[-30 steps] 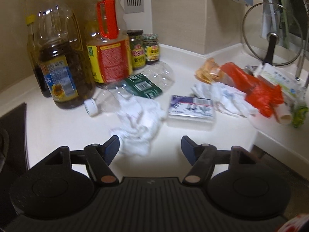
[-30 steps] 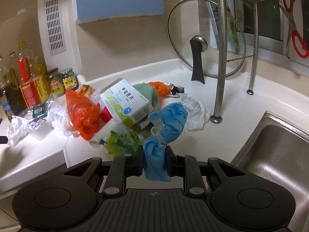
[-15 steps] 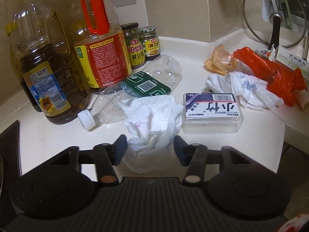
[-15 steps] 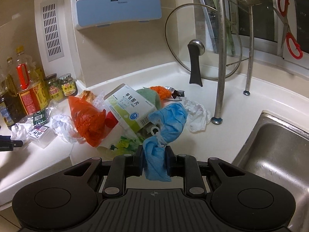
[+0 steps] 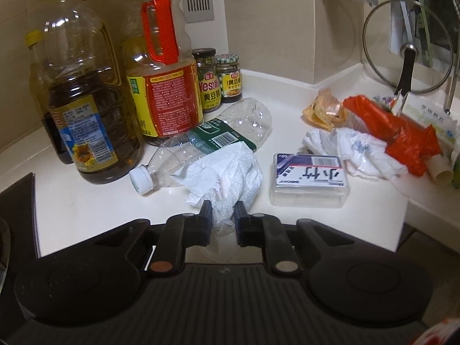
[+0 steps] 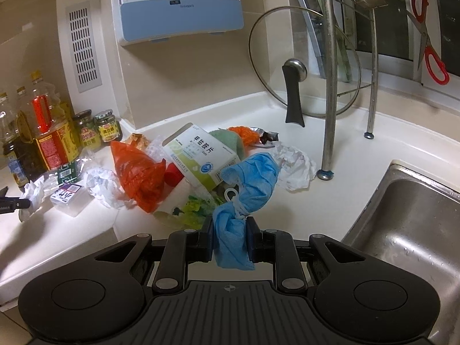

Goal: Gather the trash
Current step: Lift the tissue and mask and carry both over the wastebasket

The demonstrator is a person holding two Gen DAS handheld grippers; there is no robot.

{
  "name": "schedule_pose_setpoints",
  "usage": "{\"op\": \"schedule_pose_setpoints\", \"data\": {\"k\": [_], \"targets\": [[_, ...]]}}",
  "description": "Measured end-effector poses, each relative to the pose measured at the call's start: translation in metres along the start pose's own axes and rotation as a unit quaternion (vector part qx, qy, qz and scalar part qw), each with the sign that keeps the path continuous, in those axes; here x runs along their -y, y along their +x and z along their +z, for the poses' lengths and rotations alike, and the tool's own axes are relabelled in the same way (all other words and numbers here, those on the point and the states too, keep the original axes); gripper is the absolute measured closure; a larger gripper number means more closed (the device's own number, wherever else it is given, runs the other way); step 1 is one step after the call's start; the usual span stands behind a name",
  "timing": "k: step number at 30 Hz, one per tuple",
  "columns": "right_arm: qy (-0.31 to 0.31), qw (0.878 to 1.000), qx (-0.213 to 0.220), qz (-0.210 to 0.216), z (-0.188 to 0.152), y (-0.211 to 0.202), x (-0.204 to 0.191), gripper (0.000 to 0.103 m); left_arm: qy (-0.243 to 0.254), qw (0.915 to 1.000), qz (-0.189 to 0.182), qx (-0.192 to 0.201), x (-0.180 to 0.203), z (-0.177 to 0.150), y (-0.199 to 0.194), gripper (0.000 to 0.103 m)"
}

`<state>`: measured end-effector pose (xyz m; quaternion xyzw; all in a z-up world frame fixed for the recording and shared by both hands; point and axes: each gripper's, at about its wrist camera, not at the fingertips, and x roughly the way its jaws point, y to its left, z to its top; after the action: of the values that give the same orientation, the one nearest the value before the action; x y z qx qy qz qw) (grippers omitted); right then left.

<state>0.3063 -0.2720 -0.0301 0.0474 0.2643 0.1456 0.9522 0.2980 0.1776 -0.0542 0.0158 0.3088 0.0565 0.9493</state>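
Note:
In the left wrist view my left gripper (image 5: 222, 210) is shut on the near end of a crumpled white tissue (image 5: 227, 172) that lies on the white counter (image 5: 86, 201). The tissue rests against a crushed clear plastic bottle (image 5: 230, 126). In the right wrist view my right gripper (image 6: 230, 224) is shut on a blue face mask (image 6: 253, 178), which hangs bunched above the counter near the sink. The same view shows the left gripper's tip (image 6: 14, 202) at the far left, by the tissue (image 6: 33, 192).
Oil bottles (image 5: 86, 109) and sauce jars (image 5: 227, 80) stand at the back left. A clear plastic box (image 5: 309, 182), a white bag (image 5: 359, 149), an orange bag (image 6: 138, 172) and a medicine carton (image 6: 201, 155) litter the counter. A glass lid (image 6: 302, 66), a rack pole (image 6: 330, 86) and the steel sink (image 6: 402, 215) are at the right.
The left gripper moved forward over the tissue and its jaws went from wide open to shut on it. The right gripper kept still, holding the blue mask.

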Motion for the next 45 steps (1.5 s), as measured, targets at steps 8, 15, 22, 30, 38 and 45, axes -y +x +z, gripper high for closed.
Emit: {"op": "schedule_pose_setpoints", "data": {"k": [8,15,22,30,38,45], "targets": [[-0.011,0.999,0.013,0.032,-0.005,-0.023,-0.001,0.08,-0.032,0.9992,-0.022,0.008,0.01,-0.01,-0.052,0.089],[-0.029,0.996,0.013,0.083,-0.014,-0.047,-0.012,0.08,-0.047,0.9978,-0.044,0.013,0.034,-0.028,-0.1,0.089],[-0.057,0.987,-0.002,0.153,-0.036,-0.072,-0.034,0.08,-0.051,0.9969,-0.06,0.004,0.065,-0.056,-0.138,0.089],[-0.077,0.972,-0.04,0.217,-0.069,-0.083,-0.054,0.08,-0.068,0.9947,-0.07,-0.033,0.098,-0.1,-0.16,0.089],[-0.088,0.961,-0.089,0.248,-0.106,-0.071,-0.067,0.08,-0.082,0.9894,-0.086,-0.083,0.119,-0.138,-0.161,0.089],[-0.094,0.953,-0.133,0.254,-0.137,-0.049,-0.079,0.08,-0.081,0.985,-0.097,-0.118,0.128,-0.156,-0.143,0.089]]}}
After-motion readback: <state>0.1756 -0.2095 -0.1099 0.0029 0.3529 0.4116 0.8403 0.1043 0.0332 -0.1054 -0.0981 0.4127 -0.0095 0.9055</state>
